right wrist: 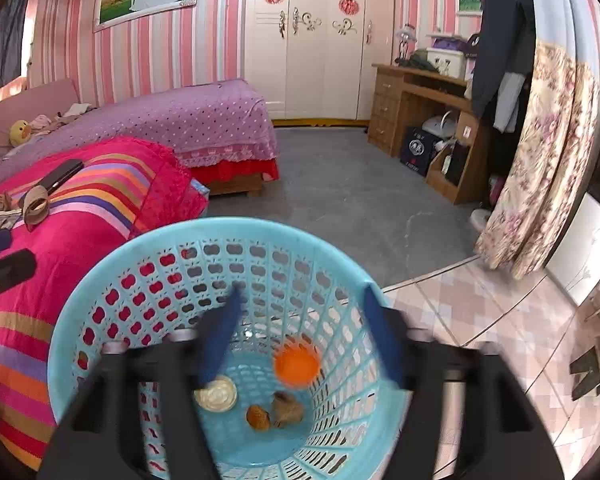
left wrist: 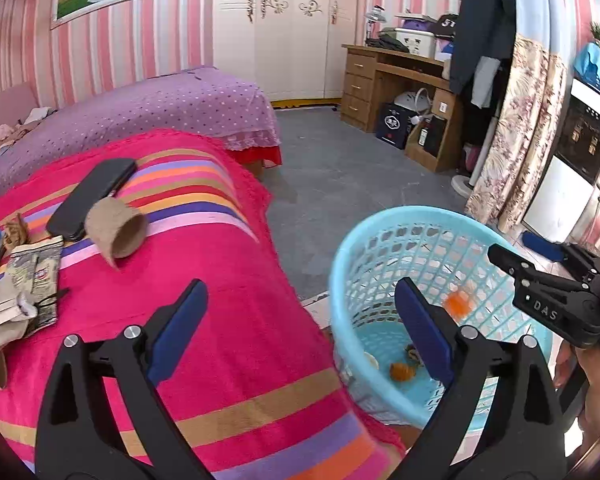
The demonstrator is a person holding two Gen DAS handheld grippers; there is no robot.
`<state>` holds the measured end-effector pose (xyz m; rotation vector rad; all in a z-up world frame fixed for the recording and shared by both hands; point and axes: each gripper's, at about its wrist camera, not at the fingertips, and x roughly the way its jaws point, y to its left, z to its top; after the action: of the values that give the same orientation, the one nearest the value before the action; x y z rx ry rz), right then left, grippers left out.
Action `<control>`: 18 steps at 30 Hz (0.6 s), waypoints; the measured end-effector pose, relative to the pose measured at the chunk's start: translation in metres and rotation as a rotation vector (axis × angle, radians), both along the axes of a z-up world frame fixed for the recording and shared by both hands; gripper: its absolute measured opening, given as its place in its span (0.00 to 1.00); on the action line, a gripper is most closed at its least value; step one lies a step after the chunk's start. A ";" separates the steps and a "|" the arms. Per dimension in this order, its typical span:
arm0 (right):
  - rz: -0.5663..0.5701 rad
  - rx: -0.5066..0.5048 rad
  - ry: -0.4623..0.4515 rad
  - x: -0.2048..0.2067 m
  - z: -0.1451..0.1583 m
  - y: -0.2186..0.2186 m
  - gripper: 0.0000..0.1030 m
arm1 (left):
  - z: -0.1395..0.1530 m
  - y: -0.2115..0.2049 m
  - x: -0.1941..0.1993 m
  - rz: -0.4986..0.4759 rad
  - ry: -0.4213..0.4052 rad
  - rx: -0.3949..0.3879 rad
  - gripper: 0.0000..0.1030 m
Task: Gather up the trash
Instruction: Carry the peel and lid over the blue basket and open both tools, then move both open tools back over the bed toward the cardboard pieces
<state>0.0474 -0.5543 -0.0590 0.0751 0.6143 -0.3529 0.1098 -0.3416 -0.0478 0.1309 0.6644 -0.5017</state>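
Left gripper (left wrist: 302,322): jaws spread wide, nothing between the pads, poised over the edge of the pink striped blanket (left wrist: 228,320). Right gripper (right wrist: 300,332): jaws apart, empty, blurred, hanging above the blue basket (right wrist: 100,276). Inside the basket, an orange piece (right wrist: 297,363) in mid-air below the right jaws, blurred; on the bottom at 6 o'clock, a white lid (right wrist: 216,396) and brown scraps (right wrist: 278,410). On the blanket at 10 o'clock from the left jaws, a cardboard tube (left wrist: 116,230), a black phone (left wrist: 90,196), printed wrappers (left wrist: 36,276).
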 end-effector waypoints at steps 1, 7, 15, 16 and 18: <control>-0.004 -0.005 -0.003 0.000 0.002 0.002 0.71 | 0.001 0.005 0.000 0.007 -0.004 -0.001 0.89; -0.031 -0.027 -0.019 0.000 0.014 0.016 0.92 | 0.007 0.034 0.002 0.046 -0.025 -0.003 0.92; -0.003 -0.056 -0.042 0.009 0.031 0.059 0.95 | 0.027 0.082 0.001 0.116 -0.052 -0.025 0.94; 0.004 -0.061 -0.043 0.011 0.033 0.066 0.95 | 0.030 0.088 0.000 0.124 -0.060 -0.026 0.94; 0.012 -0.062 -0.049 0.014 0.038 0.080 0.95 | 0.035 0.101 -0.003 0.138 -0.073 -0.020 0.94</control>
<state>0.0610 -0.4743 -0.0211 0.0206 0.5550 -0.3570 0.1069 -0.2410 -0.0128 0.0838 0.5922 -0.3689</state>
